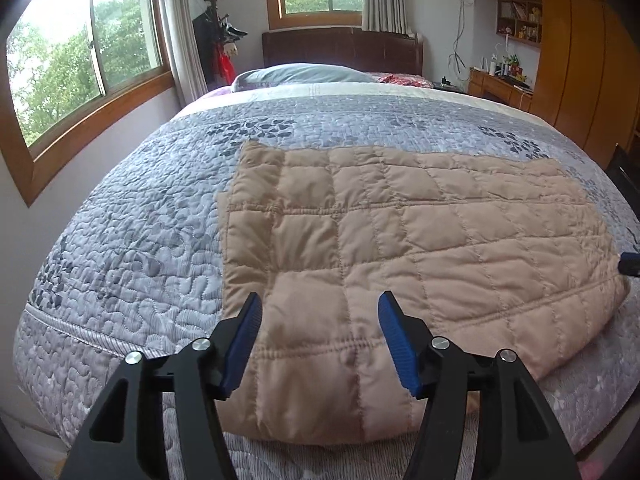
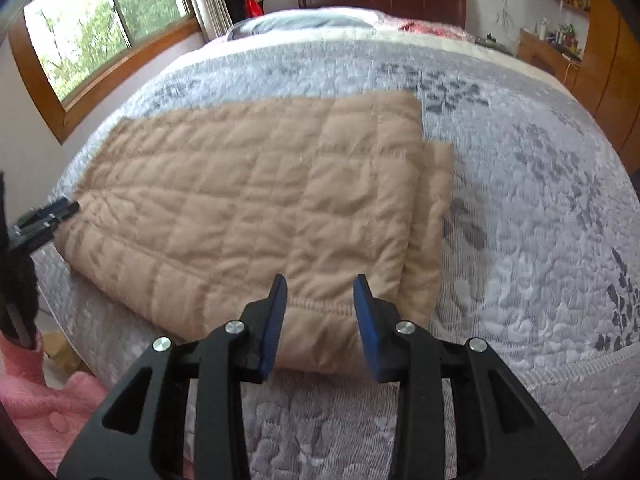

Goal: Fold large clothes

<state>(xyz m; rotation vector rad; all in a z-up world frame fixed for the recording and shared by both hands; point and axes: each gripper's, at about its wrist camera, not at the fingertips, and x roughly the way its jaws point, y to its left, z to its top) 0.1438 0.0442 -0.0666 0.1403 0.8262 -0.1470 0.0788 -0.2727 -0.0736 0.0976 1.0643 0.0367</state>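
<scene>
1. A tan quilted coat point(image 1: 400, 232) is lying folded flat on the bed point(image 1: 160, 220), near the foot edge, on a grey leaf-print bedspread point(image 2: 540, 200).
2. In the right wrist view the coat point(image 2: 260, 192) is showing a second layer jutting out along its right side, under the upper layer.
3. The left tool point(image 1: 318, 312) is hovering over the near left part of the coat, its blue pads point(image 1: 244, 340) standing wide apart and holding nothing.
4. The right tool point(image 2: 320, 300) is hovering over the near right corner of the coat, its pads point(image 2: 370, 328) likewise parted and gripping nothing.
5. Each tool is showing at the edge of the other's view: the left one at the coat's left end point(image 2: 44, 220), the right one only as a dark tip at the coat's right end point(image 1: 630, 264).
6. A blue-grey pillow point(image 1: 304, 74) is lying at the head of the bed, before a dark headboard point(image 1: 344, 48).
7. A window point(image 1: 80, 64) is lighting the left wall; wooden cabinets point(image 1: 580, 60) are lining the right.
8. Pink cloth point(image 2: 44, 400) is showing at the lower left of the right wrist view.
</scene>
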